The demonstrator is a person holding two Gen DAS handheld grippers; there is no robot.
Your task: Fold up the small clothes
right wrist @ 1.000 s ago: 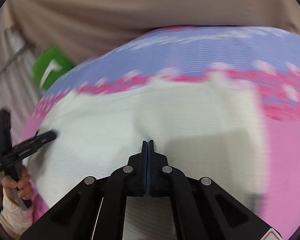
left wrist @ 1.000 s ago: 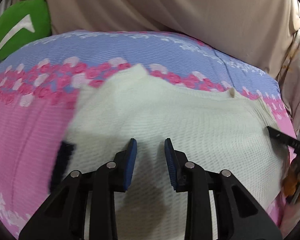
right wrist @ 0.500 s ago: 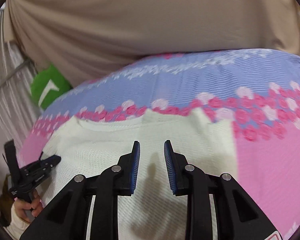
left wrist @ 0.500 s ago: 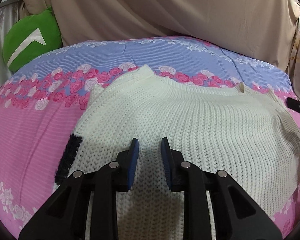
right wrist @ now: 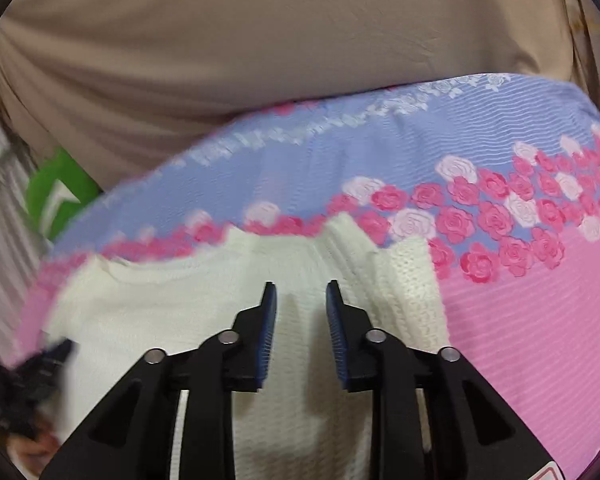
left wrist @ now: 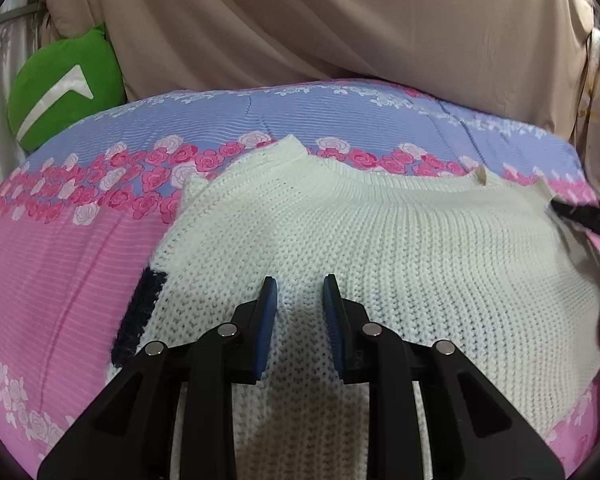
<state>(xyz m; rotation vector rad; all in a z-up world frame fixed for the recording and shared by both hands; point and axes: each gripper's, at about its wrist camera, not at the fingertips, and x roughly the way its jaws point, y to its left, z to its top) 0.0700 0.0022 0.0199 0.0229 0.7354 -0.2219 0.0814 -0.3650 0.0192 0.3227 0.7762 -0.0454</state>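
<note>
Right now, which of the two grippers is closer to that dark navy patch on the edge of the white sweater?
Left. The left gripper hovers over the sweater just right of the navy patch. The right gripper is over the sweater's opposite side, and its camera does not show the patch.

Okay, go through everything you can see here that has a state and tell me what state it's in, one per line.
left gripper: open, empty, over the sweater.
right gripper: open, empty, over the sweater.
white knit sweater: lying flat on the bedspread, sleeve tucked in on its left side.
floral bedspread: spread out under the sweater.
green cushion: propped at the back, left.
</note>
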